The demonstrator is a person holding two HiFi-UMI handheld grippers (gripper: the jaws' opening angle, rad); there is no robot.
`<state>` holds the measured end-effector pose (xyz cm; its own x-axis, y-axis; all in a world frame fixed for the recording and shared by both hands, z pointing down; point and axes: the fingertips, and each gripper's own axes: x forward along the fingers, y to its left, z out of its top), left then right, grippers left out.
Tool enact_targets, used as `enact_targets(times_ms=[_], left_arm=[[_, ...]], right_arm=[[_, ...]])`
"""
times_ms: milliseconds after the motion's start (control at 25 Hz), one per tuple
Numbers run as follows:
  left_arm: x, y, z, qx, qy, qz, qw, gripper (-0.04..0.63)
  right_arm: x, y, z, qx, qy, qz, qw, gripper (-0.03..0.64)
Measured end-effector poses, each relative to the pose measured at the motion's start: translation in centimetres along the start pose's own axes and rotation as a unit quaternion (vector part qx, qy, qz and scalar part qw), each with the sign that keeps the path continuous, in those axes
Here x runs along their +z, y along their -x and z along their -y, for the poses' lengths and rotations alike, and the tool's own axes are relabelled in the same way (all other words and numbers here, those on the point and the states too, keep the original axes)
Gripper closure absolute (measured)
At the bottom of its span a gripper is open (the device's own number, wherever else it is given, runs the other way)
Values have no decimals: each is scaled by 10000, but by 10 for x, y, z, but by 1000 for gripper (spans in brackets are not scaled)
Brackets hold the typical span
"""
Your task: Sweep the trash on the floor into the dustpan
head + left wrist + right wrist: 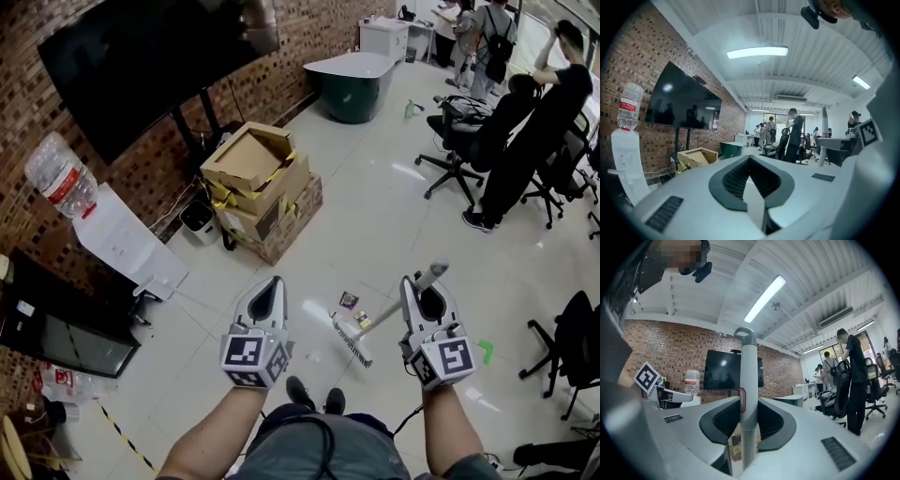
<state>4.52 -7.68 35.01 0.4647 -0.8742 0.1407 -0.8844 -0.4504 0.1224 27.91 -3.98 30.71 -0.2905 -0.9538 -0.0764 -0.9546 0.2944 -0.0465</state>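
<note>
My right gripper (427, 286) is shut on the grey handle of a broom (352, 341), whose bristle head rests on the white floor just ahead of the person's feet. In the right gripper view the handle (749, 362) stands upright between the jaws of the right gripper (749, 404). A small dark packet (349, 300) and a yellow scrap (362, 321) lie beside the bristles. A green scrap (486, 350) lies to the right. My left gripper (273, 281) is held level beside it, shut on nothing (750, 161). No dustpan shows in any view.
Stacked cardboard boxes (262, 192) and a water dispenser (122, 234) stand along the brick wall at left. A green-based table (352, 84) is farther back. People and office chairs (469, 141) fill the back right, and another chair (572, 347) stands at the right.
</note>
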Motion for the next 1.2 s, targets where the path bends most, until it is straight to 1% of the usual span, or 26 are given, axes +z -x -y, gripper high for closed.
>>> enact_targets(times_ms=[80, 240, 360, 480, 600, 720, 880, 1000, 1040, 1120, 1200], left_arm=[[-5, -18, -9, 83, 43, -39, 9999, 589], [-20, -50, -30, -30, 86, -216, 9997, 589], [-32, -70, -44, -207, 83, -246, 9994, 589], [-50, -90, -53, -477, 74, -238, 9986, 589], [-72, -111, -64, -351, 54, -441, 9984, 589], [-95, -132, -66, -232, 18, -696, 9973, 589], [-115, -168, -56, -232, -120, -827, 9962, 589], [-137, -192, -54, -52, -170, -1094, 9938, 589], [-144, -200, -53, -43, -181, -1164, 9930, 589], [-157, -216, -49, -148, -265, -1271, 9914, 589], [-169, -229, -48, -170, -285, -1328, 9906, 589]], right_arm=[[-8, -15, 4, -120, 21, -74, 9999, 509], [-28, -47, 7, -339, 77, -214, 9992, 509], [-47, -70, 10, -476, 147, -359, 9981, 509], [-74, -87, 19, -736, 138, -425, 9963, 509], [-99, -110, 35, -915, 179, -603, 9938, 509], [-122, -130, 53, -747, 259, -853, 9932, 509], [-161, -154, 92, -606, 203, -1024, 9927, 511], [-191, -174, 117, -521, 119, -1126, 9922, 511], [-200, -179, 125, -519, 86, -1150, 9920, 511], [-221, -190, 136, -480, 43, -1239, 9911, 511], [-245, -201, 143, -343, 84, -1313, 9907, 511]])
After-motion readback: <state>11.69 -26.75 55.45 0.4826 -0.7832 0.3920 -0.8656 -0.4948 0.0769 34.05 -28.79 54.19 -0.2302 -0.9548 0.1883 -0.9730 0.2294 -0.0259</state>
